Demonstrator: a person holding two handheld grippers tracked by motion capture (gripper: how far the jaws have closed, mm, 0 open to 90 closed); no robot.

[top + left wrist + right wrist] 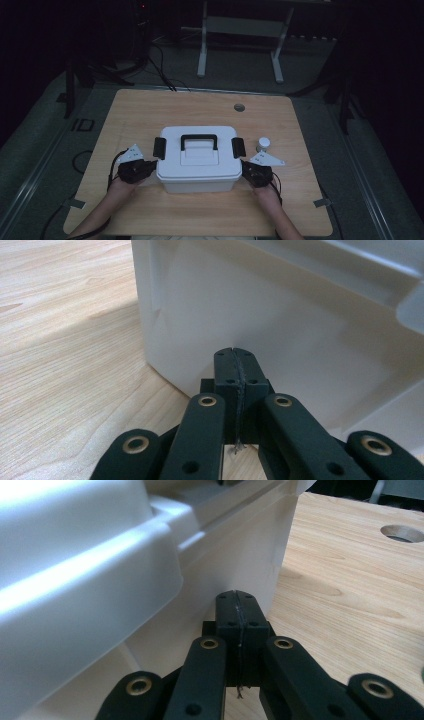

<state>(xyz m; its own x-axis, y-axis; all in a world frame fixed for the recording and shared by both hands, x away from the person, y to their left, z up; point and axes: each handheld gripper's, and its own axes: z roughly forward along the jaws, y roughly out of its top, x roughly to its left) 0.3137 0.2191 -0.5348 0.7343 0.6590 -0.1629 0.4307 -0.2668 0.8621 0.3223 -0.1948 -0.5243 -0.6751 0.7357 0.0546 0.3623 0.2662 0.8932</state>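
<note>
White lidded box [198, 160] sits mid-table [150, 107], black handle [199, 140] on top, black latch [159, 148] at each end. Left tongs [153, 165] and right tongs [244, 168] flank its lower sides. Gripper views: left tongs [234, 356] pressed together, empty, tips at the box wall [280, 330]; right tongs [236, 598] likewise. High view adds a small white bottle [263, 145] right of the box, a table hole [239, 107], grey floor, dark room.
</note>
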